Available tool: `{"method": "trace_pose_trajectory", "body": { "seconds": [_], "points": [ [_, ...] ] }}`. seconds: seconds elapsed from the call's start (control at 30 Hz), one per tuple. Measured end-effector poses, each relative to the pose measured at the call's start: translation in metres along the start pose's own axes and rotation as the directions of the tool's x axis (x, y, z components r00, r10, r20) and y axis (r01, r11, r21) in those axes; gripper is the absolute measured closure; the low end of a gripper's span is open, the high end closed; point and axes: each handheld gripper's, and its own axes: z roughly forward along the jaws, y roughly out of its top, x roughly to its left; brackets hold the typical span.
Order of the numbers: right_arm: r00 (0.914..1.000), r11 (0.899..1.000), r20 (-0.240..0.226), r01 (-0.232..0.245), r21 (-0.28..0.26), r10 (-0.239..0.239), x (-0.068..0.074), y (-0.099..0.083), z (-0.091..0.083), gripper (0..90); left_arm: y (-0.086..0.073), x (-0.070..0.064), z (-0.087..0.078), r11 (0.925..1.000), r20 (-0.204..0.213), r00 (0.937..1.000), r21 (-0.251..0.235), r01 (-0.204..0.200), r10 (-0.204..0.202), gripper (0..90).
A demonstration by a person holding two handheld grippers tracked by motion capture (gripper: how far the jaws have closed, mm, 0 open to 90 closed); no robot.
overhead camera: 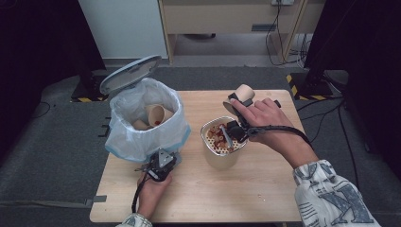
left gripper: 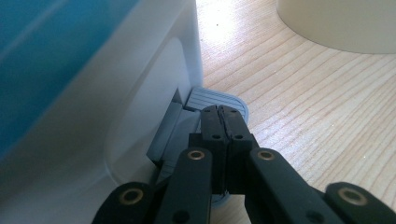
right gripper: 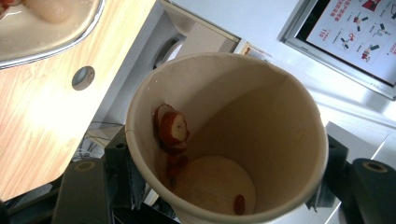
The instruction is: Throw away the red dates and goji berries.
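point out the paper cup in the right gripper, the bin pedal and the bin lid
paper cup [right gripper: 261, 116], right gripper view, inner wall
bin pedal [left gripper: 217, 99], left gripper view, ribbed top
bin lid [overhead camera: 127, 73], high view, middle of the raised lid

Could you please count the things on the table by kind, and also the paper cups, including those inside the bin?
Paper cups: 3, one in the right gripper, two in the bin
Pedal bin: 1
Food container: 1
Grippers: 2, the left gripper at the bin's pedal
Total: 7
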Motion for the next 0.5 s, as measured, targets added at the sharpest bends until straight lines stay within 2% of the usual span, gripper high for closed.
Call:
{"method": "trace_pose_trajectory", "body": {
  "seconds": [0.17,0.23,0.27,0.33,0.37,0.4,0.43,0.47,0.5],
  "points": [
    [0.9998,1.0,0.007,0.021,0.019,-0.021,-0.004,-0.005,-0.001,31.1,0.0,0.0,0.0,1.0,0.0,1.0,0.0,0.001,-0.001,88.6],
    [0.9997,0.999,0.021,0.012,0.029,-0.012,-0.008,-0.008,-0.001,31.1,0.0,0.0,0.0,1.0,0.0,1.0,0.0,0.001,-0.001,88.6],
    [0.999,0.999,0.042,0.013,0.041,-0.015,-0.012,-0.009,-0.002,31.3,0.0,0.0,0.0,1.0,0.0,1.0,0.0,0.001,-0.001,88.6],
    [0.999,0.999,0.033,0.028,0.042,-0.03,-0.007,-0.003,0.0,31.3,0.0,0.0,0.0,1.0,0.001,1.0,-0.001,0.001,-0.001,88.6],
    [0.9968,0.997,0.011,0.078,0.026,-0.079,0.0,0.005,0.002,31.4,0.0,0.0,0.0,1.0,0.001,1.0,-0.001,0.001,-0.001,88.6],
    [0.9861,0.986,-0.028,0.164,0.012,-0.164,0.011,0.016,0.003,31.5,0.0,0.0,0.0,1.0,0.001,1.0,-0.001,0.001,-0.001,88.6],
    [0.9812,0.982,-0.037,0.19,0.006,-0.189,0.016,0.02,0.005,31.5,0.0,0.0,0.0,1.0,0.002,1.0,-0.002,0.003,-0.003,88.6],
    [0.9832,0.984,-0.041,0.178,0.005,-0.178,0.019,0.021,0.006,31.4,0.0,0.0,0.0,1.0,0.001,1.0,-0.001,0.003,-0.003,88.6],
    [0.9873,0.988,-0.026,0.157,0.013,-0.156,0.015,0.019,0.005,31.4,0.0,0.0,0.0,1.0,0.0,1.0,0.0,0.001,-0.001,88.6]
  ]
}}
